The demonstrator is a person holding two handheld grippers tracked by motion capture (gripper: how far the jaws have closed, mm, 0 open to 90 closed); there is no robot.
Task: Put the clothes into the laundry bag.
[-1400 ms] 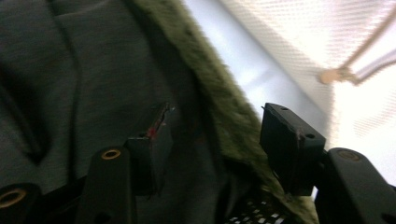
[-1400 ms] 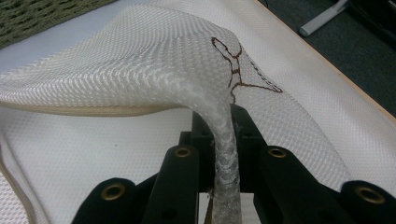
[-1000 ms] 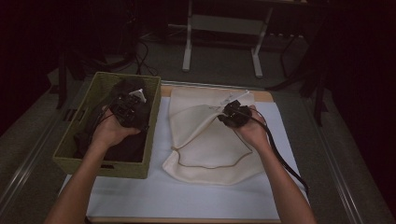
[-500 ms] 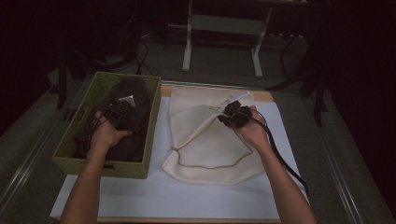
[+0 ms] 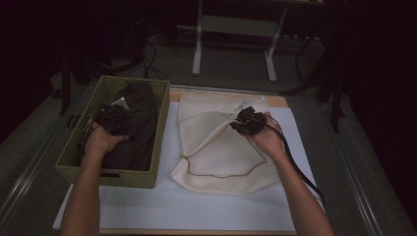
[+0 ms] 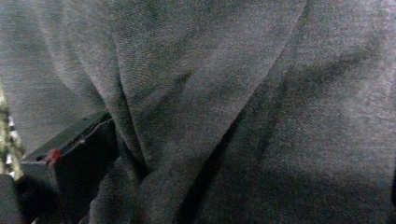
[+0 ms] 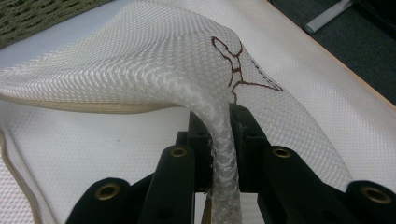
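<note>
A white mesh bag [image 5: 221, 152] lies on the white sheet [image 5: 196, 209] that covers the table. My right gripper [image 5: 237, 125] is shut on a fold of the bag's top layer and holds it a little above the rest. The right gripper view shows the mesh bag [image 7: 140, 60] pinched tightly between the jaws of the right gripper [image 7: 219, 128]. My left gripper [image 5: 112, 120] is down inside the green woven basket [image 5: 105, 175], against the dark cloth [image 5: 140, 123]. In the left gripper view the grey cloth [image 6: 210, 93] bulges between wide-set jaws, with one black finger [image 6: 74, 161] showing at the lower left.
A brown cord [image 5: 221, 173] runs around the bag's near edge, and brown stitching [image 7: 233, 70] marks its top layer. The basket stands on the table's left side. A metal stand [image 5: 233, 29] and cables lie on the dark floor beyond the table.
My left hand has moved to the left and down into the basket, onto the dark cloth. My right hand has stayed put with the mesh fold in its jaws.
</note>
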